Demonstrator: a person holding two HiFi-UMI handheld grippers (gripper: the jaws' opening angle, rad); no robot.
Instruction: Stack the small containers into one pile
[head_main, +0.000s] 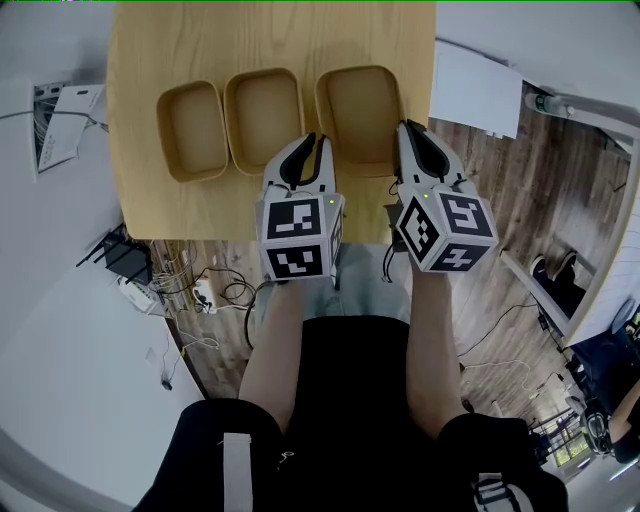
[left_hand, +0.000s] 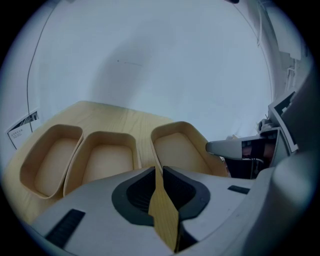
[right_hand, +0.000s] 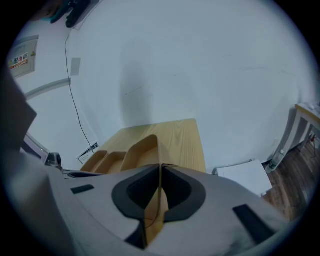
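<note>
In the head view, three shallow tan rounded-rectangle containers stand side by side in a row on the pale wooden counter (head_main: 140, 200). They are the left-hand tan container (head_main: 192, 132), the middle tan container (head_main: 264, 118) and the right-hand tan container (head_main: 360, 110). None is nested in another, so the pile has not been begun. The left gripper (head_main: 318, 143) reaches to the right-hand container's left wall. The right gripper (head_main: 408, 130) reaches to its right wall, so both work on the same container.

In the left gripper view, the jaws are pressed together on a thin tan wall that runs up between them. This wall is the near-left rim of the right-hand tan container (left_hand: 180, 150). The middle tan container (left_hand: 107, 161) sits just beside it, with the left-hand one (left_hand: 50, 160) beyond. The tip of the right gripper (left_hand: 232, 146) shows at the far side of the held container.

In the right gripper view, the jaws are likewise clamped on a thin tan wall, the opposite rim of the right-hand tan container (right_hand: 142, 149). The other two containers lie further left.

My judgement is that the step in hand is the first pick, with the grasp made on both sides. The next move calls for raising both grippers evenly so the container stays level. It should then be carried left over the middle container, lined up with that container's outline and lowered straight in. Neither grip should loosen until the container is seated.
</note>
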